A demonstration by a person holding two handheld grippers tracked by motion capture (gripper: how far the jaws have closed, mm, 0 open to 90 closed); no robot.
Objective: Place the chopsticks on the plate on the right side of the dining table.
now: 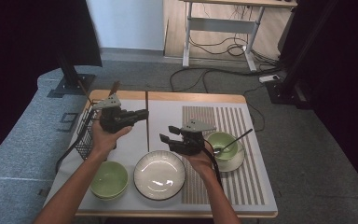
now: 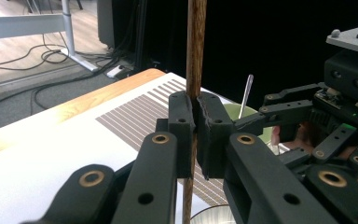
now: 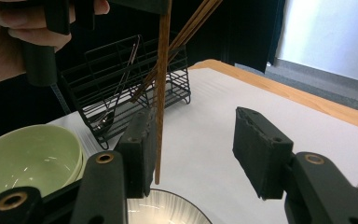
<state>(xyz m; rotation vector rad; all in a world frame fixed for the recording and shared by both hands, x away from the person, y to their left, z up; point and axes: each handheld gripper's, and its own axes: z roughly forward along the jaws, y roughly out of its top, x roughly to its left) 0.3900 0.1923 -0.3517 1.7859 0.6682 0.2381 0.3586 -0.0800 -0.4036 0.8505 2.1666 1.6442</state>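
Note:
A brown wooden chopstick (image 2: 196, 46) stands upright with my left gripper (image 2: 195, 126) shut on its middle. In the high view this gripper (image 1: 144, 113) hovers over the white mat, the chopstick (image 1: 147, 133) a thin dark line below it. My right gripper (image 1: 164, 136) points left toward it, jaws open. In the right gripper view the chopstick (image 3: 162, 93) hangs close beside the left jaw, its tip above the plate, and my right gripper (image 3: 200, 149) presses on nothing.
A black wire basket (image 1: 86, 130) with more chopsticks stands at the table's left edge. Near the front lie a green bowl (image 1: 109, 179) and a white plate (image 1: 159, 174). Another green bowl (image 1: 221, 142) with a spoon (image 1: 235, 139) rests on a saucer on the striped mat (image 1: 242, 186).

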